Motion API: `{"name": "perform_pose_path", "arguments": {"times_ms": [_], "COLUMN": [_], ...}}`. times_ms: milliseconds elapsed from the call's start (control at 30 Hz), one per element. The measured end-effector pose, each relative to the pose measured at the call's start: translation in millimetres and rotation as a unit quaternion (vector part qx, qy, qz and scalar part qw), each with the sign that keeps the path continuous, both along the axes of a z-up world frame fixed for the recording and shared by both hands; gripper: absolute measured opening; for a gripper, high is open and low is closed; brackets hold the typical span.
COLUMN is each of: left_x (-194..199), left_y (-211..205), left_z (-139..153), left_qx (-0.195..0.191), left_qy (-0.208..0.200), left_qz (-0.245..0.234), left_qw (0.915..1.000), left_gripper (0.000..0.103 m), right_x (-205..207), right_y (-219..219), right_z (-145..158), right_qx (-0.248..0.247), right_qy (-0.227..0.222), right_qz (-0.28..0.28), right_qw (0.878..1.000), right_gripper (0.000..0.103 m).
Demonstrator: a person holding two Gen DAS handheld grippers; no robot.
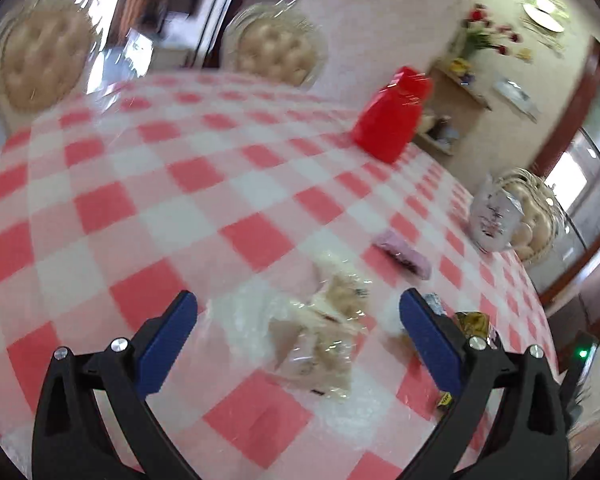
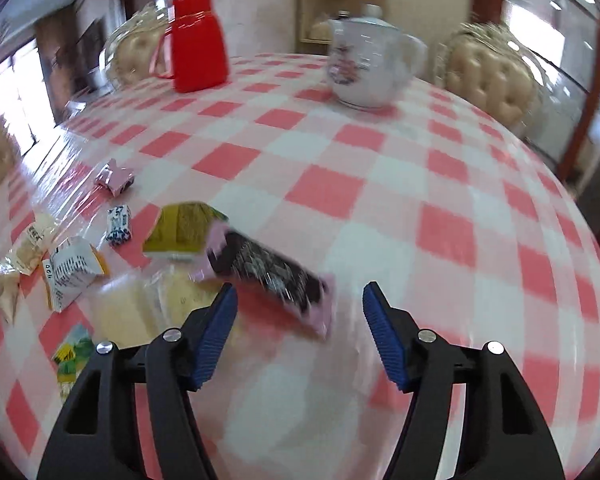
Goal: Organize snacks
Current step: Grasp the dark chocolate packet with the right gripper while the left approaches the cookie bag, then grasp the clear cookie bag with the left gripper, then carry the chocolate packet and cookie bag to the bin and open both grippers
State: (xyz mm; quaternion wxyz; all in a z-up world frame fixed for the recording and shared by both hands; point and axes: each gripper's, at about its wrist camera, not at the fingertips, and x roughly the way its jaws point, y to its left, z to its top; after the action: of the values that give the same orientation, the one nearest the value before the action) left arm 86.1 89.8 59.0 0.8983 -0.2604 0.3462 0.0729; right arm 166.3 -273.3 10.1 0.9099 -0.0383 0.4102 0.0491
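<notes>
With both tools gaping and empty, we should centre our right tool [image 2: 296,300] squarely over the pink-edged dark snack packet [image 2: 268,276] before closing.

Red-and-white checked tablecloth [image 2: 340,192], red jug [image 2: 198,40]

Print on the white-and-orange snack packet [image 2: 74,270] and blue-white candy [image 2: 119,226] is too blurred to read.

right tongs [image 2: 296,312] agape over checked tablecloth [image 2: 380,200], pink-and-black snack packet [image 2: 268,276] just ahead
</notes>
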Motion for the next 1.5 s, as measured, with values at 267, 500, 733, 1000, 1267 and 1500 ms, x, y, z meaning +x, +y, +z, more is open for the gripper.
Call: {"name": "perform_pose_path", "arguments": {"times_ms": [267, 500, 733, 1000, 1267, 1500], "left_x": [1.4, 16.4, 28.2, 36.7, 30.0, 21.2], "left_y": [-3.7, -2.4, -61.0, -59.4, -67.1, -58.0], "left_z": [-0.9, -15.1, -40.8, -50.6, -45.5, -31.9], "left_qx": [-0.010, 0.006, 0.142, 0.160, 0.196, 0.171], "left_qy": [0.015, 0.045, 0.097, 0.103, 0.095, 0.069], "left_qz": [-0.028, -0.059, -0.161, -0.138, -0.173, -0.163], "left_qw": [0.9994, 0.9973, 0.9718, 0.9720, 0.9604, 0.9692], "left_gripper": [0.101, 0.101, 0.101, 0.098, 0.044, 0.041], "right_x": [25.6, -22.5, -82.6, -120.9, -132.5, -146.0], "right_y": [11.1, -15.6, 13.3, 77.0, 92.5, 97.8], "right_z": [-10.4, 24.9, 41.6, 39.3, 31.6, 25.4], "right_qx": [0.019, 0.087, 0.150, 0.145, 0.157, 0.168], "right_qy": [0.034, -0.043, -0.074, -0.069, -0.050, -0.048], "right_qz": [0.033, -0.051, -0.014, 0.052, 0.054, 0.033], "right_qw": [0.999, 0.994, 0.986, 0.986, 0.985, 0.984], "right_gripper": [0.027, 0.023, 0.023, 0.023, 0.023, 0.023]}}
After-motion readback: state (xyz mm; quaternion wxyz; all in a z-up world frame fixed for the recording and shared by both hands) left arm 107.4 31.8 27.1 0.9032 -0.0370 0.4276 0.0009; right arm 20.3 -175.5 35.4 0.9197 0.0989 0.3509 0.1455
